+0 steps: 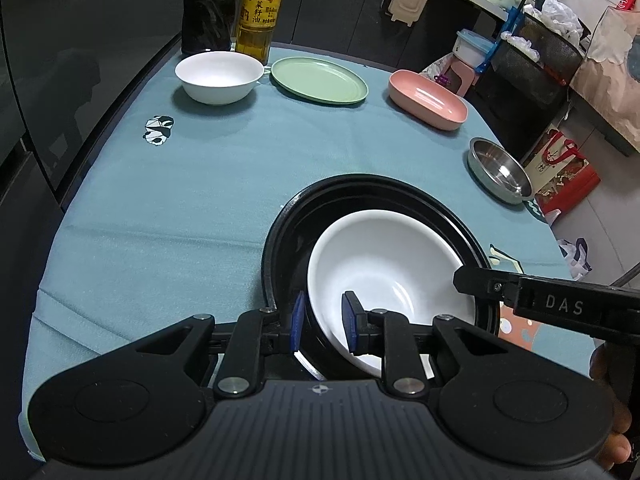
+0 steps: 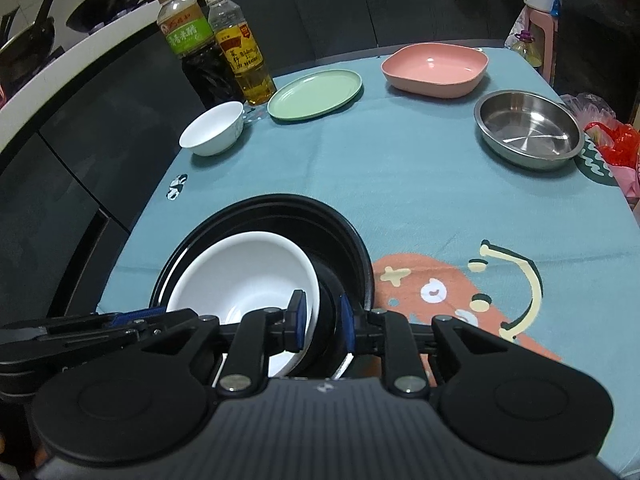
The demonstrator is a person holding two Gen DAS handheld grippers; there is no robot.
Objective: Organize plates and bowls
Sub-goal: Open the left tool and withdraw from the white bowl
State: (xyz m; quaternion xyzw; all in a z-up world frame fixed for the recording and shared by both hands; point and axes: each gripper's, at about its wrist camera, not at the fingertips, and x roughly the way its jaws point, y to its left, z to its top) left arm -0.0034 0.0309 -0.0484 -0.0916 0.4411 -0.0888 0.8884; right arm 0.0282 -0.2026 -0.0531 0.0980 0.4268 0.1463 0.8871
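From the left wrist, the left tool (image 1: 322,322) pinches the near rim of the big white bowl (image 1: 384,276), which sits inside the black bowl (image 1: 288,232) on the table (image 1: 160,208). From the right wrist, the right tool (image 2: 323,322) pinches both bowls' rims together.

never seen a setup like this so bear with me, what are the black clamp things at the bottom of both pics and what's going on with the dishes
Those are two hand-held grippers, one in each of a person's hands, each carrying a wide-angle camera that looks along its jaws. So one picture is from the left gripper, the other from the right gripper.

Both grip the rim of the same white bowl, the left on its left side, the right on its right. It sits tilted inside a black bowl on the blue tablecloth.

Further back lie a small white bowl, a green plate, a pink dish, a steel bowl and two bottles.
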